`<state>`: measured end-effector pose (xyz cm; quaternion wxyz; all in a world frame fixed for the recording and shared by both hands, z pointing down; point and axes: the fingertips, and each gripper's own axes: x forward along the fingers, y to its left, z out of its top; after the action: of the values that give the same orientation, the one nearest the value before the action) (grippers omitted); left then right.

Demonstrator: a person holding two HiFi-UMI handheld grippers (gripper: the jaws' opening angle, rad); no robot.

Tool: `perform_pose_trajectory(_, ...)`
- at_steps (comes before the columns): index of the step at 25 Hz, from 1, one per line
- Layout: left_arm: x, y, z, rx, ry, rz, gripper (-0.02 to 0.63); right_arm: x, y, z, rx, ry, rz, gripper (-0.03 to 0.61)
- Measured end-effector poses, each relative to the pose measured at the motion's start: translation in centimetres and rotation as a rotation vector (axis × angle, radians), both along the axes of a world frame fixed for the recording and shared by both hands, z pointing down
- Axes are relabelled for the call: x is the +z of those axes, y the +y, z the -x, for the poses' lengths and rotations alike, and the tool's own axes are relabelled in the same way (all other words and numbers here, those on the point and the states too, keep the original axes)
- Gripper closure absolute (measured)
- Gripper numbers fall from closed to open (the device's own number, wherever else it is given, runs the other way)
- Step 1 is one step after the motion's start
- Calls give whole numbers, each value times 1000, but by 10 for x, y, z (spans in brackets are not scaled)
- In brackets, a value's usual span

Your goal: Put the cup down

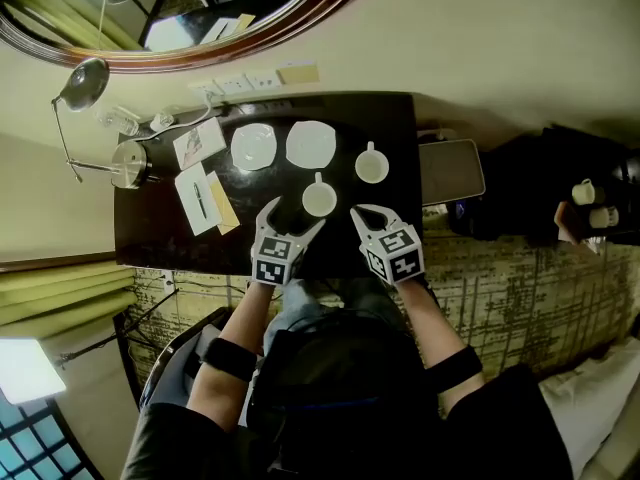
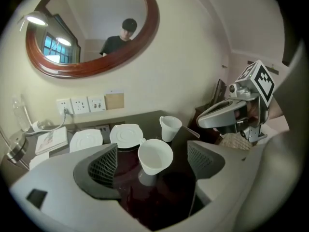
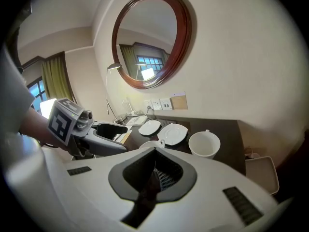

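Note:
A white cup stands upright on the glossy dark table, near its front edge. My left gripper hovers just in front of the cup, open. In the left gripper view the cup sits in the gap between the two dark pads, and neither pad touches it. My right gripper is to the cup's right, shut and empty. In the right gripper view its jaws are together. A second white cup stands further back to the right.
Two white saucers lie side by side behind the cups. At the table's left are a booklet, paper with a pen and a desk lamp. Wall sockets and a round mirror are behind. A grey tray adjoins the right edge.

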<state>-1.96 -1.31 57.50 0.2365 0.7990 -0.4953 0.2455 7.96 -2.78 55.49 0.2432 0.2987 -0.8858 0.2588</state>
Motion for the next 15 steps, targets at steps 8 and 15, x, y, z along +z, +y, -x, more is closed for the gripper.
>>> perform_pose_trajectory(8,-36,18,40,-62,-1,-49,328,-14,2,22,9,5,-23,572)
perform_pose_trajectory(15,-53,31,83,-129,6,-58,451,-18,8,40,13,21,-26,572)
